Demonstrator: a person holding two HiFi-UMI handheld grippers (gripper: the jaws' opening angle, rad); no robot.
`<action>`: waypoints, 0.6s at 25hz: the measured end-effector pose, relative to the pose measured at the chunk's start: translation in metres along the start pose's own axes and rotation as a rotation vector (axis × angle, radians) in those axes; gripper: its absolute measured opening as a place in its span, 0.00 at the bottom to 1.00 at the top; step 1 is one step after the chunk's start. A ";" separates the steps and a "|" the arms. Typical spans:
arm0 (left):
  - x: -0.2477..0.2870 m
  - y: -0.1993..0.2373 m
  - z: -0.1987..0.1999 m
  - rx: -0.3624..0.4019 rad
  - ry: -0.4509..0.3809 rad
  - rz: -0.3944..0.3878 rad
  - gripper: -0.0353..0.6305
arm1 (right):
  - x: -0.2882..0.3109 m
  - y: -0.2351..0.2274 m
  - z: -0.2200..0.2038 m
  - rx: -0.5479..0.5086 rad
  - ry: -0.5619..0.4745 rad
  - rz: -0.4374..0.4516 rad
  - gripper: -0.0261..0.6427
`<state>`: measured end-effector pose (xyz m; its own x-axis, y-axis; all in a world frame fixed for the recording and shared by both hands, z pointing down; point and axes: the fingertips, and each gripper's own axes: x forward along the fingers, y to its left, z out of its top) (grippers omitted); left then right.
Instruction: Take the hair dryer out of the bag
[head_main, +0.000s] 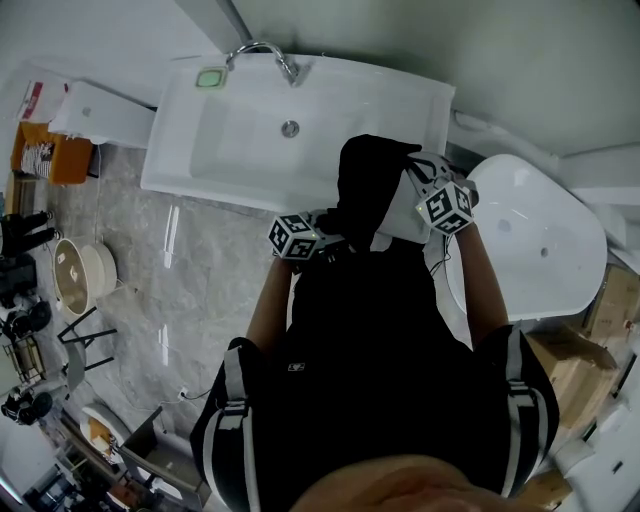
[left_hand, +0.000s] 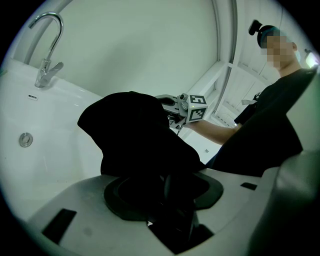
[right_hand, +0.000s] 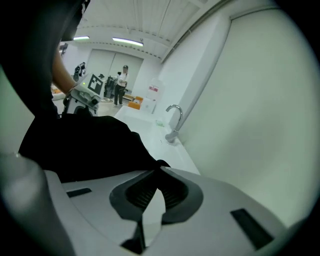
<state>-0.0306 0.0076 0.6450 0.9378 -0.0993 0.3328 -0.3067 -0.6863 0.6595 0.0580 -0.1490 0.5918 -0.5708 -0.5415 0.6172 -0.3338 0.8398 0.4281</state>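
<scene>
A glossy white sink (head_main: 230, 150) with a curved chrome tap (head_main: 262, 50) lies below me, and a rounded white fixture (head_main: 540, 240) sits just right of the sink. The black bag (head_main: 370, 185), soft and matte, hangs over the sink's near edge, and its cloth hides the hair dryer from me. My left gripper (left_hand: 172, 192) is clamped on the bag's fabric. My right gripper (right_hand: 159, 169) is nearly closed, pinching the bag's edge.

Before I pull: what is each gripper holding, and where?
Both hold the black bag: the left gripper grips its lower fabric, the right gripper pinches an edge fold at its jaw tips.
</scene>
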 end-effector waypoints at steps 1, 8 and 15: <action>0.000 0.000 -0.001 0.002 0.005 -0.002 0.34 | -0.001 -0.005 0.001 0.004 0.000 -0.018 0.14; -0.004 0.000 -0.006 0.012 0.024 -0.014 0.34 | -0.010 -0.048 0.007 0.007 0.008 -0.136 0.14; -0.004 0.004 -0.009 0.008 0.034 -0.017 0.34 | -0.028 -0.090 0.014 -0.017 0.020 -0.244 0.14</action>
<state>-0.0374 0.0118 0.6527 0.9369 -0.0632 0.3439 -0.2891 -0.6935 0.6599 0.0935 -0.2087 0.5273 -0.4601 -0.7289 0.5070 -0.4468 0.6835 0.5772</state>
